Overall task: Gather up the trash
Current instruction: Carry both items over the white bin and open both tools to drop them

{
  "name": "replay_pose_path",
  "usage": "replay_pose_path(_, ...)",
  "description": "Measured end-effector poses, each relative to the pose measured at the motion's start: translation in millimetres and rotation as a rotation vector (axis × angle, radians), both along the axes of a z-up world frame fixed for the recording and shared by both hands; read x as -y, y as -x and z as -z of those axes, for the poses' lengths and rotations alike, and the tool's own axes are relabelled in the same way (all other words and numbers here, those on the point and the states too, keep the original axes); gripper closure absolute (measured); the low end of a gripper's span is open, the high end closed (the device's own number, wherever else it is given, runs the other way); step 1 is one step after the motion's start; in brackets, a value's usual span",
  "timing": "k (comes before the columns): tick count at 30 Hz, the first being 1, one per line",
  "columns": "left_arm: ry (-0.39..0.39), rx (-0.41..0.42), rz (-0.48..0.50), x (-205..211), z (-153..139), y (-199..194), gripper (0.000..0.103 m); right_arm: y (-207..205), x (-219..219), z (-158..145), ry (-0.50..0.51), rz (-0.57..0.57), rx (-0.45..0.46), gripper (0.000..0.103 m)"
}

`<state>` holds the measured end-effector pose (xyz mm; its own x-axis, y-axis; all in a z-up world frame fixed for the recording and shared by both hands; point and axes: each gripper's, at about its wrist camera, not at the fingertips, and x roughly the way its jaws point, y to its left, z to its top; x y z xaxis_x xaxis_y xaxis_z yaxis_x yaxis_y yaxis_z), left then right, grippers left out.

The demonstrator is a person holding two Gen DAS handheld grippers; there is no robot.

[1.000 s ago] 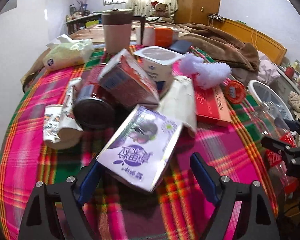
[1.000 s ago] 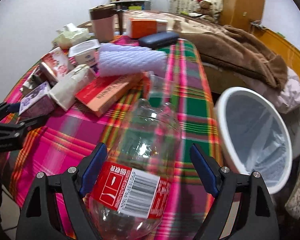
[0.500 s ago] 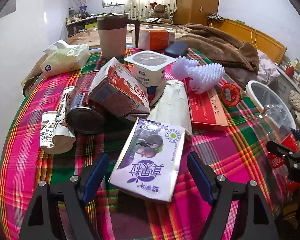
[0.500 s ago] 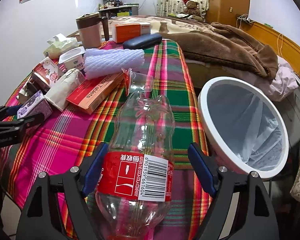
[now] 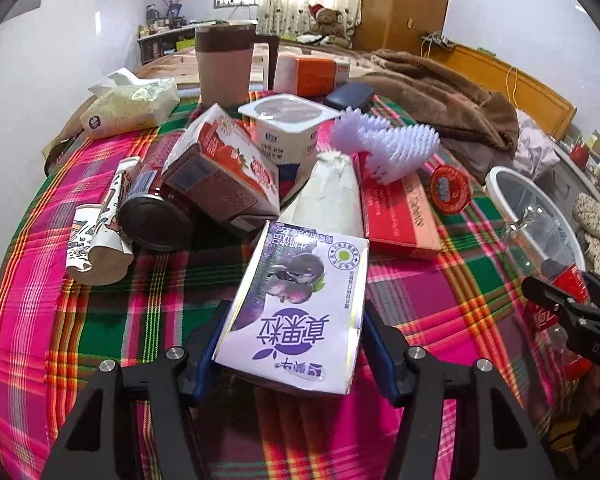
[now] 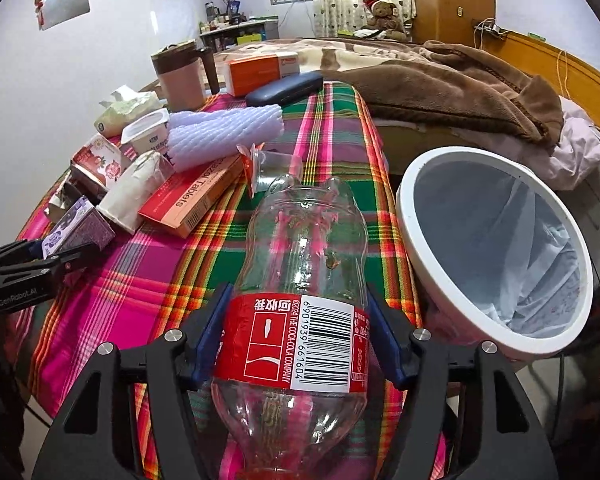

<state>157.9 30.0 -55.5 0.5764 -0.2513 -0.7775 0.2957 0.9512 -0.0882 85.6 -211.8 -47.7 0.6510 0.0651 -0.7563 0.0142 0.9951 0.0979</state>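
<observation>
A purple-and-white drink carton (image 5: 300,292) lies on the plaid tablecloth (image 5: 80,320) between the fingers of my left gripper (image 5: 294,340). Its jaws are closing and the blue pads (image 5: 214,336) lie against the carton's two sides. In the right wrist view an empty clear cola bottle (image 6: 304,240) with a red label lies on its side, neck pointing away. My right gripper (image 6: 300,336) is closing on the labelled part, both pads touching it. A white bin (image 6: 412,208) with a pale liner stands just right of the table edge.
Behind the carton lie a red juice box (image 5: 220,172), a dark can (image 5: 156,216), a paper roll (image 5: 96,248), a yogurt cup (image 5: 288,128), a white wrapper (image 5: 328,196), a red tablet box (image 5: 396,216), foam netting (image 5: 388,144), a mug (image 5: 224,68). A brown blanket (image 6: 440,84) lies beyond.
Both grippers have narrowed from wide open until their pads meet the carton and the bottle. The right gripper slid slightly along the bottle onto its label.
</observation>
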Motion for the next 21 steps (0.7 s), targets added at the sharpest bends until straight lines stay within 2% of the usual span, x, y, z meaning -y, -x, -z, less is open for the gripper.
replay_pose_path(10, 0.019, 0.071, -0.012, 14.7, -29.0, 19.8, 0.041, 2.7, 20.3, -21.7, -0.054, -0.005, 0.068, 0.038)
replay_pose_path(21, 0.043, 0.148, 0.08, 90.2, -69.2, 18.1, 0.041, 3.4, 73.0, -45.9, -0.05, 0.076, 0.118, 0.038)
